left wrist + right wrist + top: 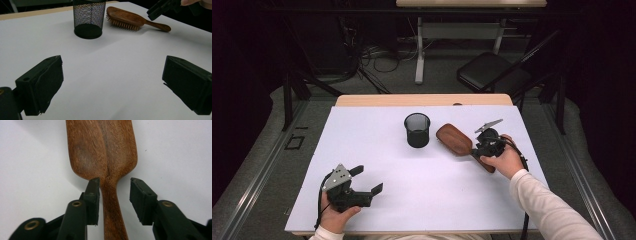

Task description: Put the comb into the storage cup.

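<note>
Lying bristles-down on the white table cover (412, 170), the wooden hairbrush (455, 140) sat on the right half of the table, its broad head pointing toward the far left and its handle running back toward the near right. Just to its left stood the black mesh cup (417, 130), upright and apart from the brush.

The right gripper (114, 182) was over the neck of the brush, where the head narrows into the handle. Its jaws stood partly open on either side of that neck: the left pad sat right against the wood's edge, while the right pad was clear of it with white table showing between. Nothing was clamped; the brush rested on the table under its own weight. The right hand (504, 160) held this gripper low over the handle.

The left gripper (362, 185) was at the near left of the table, well apart from the brush and cup, its jaws spread wide with only bare white surface between them.
</note>
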Tool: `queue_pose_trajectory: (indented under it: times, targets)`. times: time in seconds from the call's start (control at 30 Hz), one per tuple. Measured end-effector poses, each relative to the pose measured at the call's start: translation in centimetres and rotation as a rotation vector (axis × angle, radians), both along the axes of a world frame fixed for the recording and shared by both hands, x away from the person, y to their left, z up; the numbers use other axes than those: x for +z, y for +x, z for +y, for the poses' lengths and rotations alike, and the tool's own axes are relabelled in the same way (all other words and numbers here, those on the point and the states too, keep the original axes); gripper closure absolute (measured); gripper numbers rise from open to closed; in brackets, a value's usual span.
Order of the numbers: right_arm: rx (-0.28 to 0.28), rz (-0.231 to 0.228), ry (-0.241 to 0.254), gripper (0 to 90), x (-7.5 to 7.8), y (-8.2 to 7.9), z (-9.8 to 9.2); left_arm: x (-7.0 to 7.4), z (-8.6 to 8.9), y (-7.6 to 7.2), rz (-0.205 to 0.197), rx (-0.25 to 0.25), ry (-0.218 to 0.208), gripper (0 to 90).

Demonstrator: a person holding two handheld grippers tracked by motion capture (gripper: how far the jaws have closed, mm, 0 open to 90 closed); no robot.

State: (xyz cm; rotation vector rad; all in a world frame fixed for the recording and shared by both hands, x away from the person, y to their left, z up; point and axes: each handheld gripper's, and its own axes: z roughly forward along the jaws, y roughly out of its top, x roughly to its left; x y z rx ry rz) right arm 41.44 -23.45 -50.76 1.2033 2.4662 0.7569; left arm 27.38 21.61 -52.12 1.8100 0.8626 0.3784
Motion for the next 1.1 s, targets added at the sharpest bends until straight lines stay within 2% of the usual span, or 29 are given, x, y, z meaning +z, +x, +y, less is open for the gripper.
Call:
queue_pose_trajectory:
  times: [0.17,0.33,0.5,0.73,1.07,1.1]
  targets:
    - [0.024,-0.012,0.003,48.3,0.0,0.1,0.0,0.0,0.0,0.0,0.001,0.001,0.003,3.5]
    - [0.051,0.001,-0.009,40.6,-0.2,0.2,0.2,0.0,0.0,0.0,0.000,-0.001,0.001,3.5]
    - [0.082,0.005,-0.023,39.3,-0.6,0.2,0.4,0.0,0.0,0.0,0.000,-0.003,0.005,3.6]
    - [0.093,0.001,-0.019,38.9,-0.7,0.3,0.5,0.0,0.0,0.0,0.001,0.000,0.005,3.6]
    - [0.100,0.015,-0.050,38.6,-1.0,0.6,0.3,-0.1,0.0,0.0,0.001,-0.006,0.005,3.7]
    - [0.096,0.010,-0.042,38.6,-1.1,0.6,0.3,-0.1,0.0,0.0,0.001,-0.005,0.005,3.7]
